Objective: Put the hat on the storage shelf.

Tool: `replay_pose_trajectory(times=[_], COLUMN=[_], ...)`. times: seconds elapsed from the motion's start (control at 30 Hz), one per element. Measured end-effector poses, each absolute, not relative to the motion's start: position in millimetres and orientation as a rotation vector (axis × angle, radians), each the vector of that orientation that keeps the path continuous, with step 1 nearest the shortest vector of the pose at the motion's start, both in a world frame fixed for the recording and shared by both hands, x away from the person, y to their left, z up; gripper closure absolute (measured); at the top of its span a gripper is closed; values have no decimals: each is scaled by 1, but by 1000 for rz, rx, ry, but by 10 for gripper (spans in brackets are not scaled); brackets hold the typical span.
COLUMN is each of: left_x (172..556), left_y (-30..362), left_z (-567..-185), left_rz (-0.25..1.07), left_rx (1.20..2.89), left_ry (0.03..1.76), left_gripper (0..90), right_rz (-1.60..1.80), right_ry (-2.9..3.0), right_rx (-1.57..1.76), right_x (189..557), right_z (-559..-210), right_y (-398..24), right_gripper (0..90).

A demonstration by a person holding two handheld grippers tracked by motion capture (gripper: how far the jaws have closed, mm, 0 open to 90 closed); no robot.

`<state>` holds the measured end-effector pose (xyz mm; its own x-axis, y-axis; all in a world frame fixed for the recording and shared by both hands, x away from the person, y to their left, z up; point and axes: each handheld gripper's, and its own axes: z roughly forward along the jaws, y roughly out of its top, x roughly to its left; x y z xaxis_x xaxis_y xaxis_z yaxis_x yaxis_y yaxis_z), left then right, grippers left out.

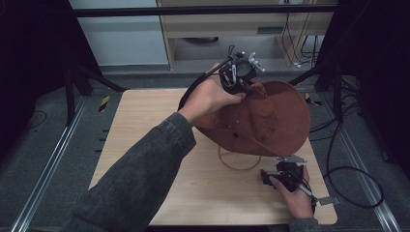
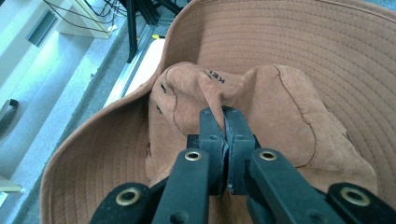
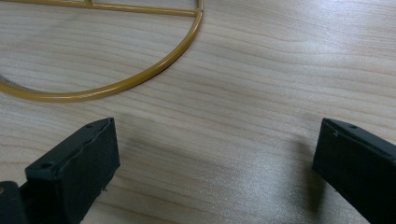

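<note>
Above the far right part of the table (image 1: 145, 145), the left tool (image 2: 224, 116) is clamped on a fold of the brown hat's (image 1: 270, 121) crown, holding the hat up with its wide brim spread below the jaws. Under the hat, a yellow wire ring (image 3: 140, 79) lies on the wood. Near the table's near right corner, the right tool (image 3: 215, 154) rests low over bare wood, its jaws wide apart and holding nothing.
</note>
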<state>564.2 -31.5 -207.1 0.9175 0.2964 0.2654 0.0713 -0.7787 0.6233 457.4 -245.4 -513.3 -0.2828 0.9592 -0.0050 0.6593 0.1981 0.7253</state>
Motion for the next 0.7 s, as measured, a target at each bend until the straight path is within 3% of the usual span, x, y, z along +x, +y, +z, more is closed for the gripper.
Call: replay_pose_trajectory(times=[0.4, 0.7], left_x=[569, 567], left_y=[-27, -26], left_z=[-218, -220], left_rz=[453, 465], left_rx=[2435, 2409], left_ry=[291, 307], left_gripper=[843, 722], right_rz=[862, 862], right_ry=[2018, 2018], right_rx=[1505, 1504], right_x=[457, 457], right_z=[-513, -513], right_y=[-245, -245], right_gripper=[4, 4])
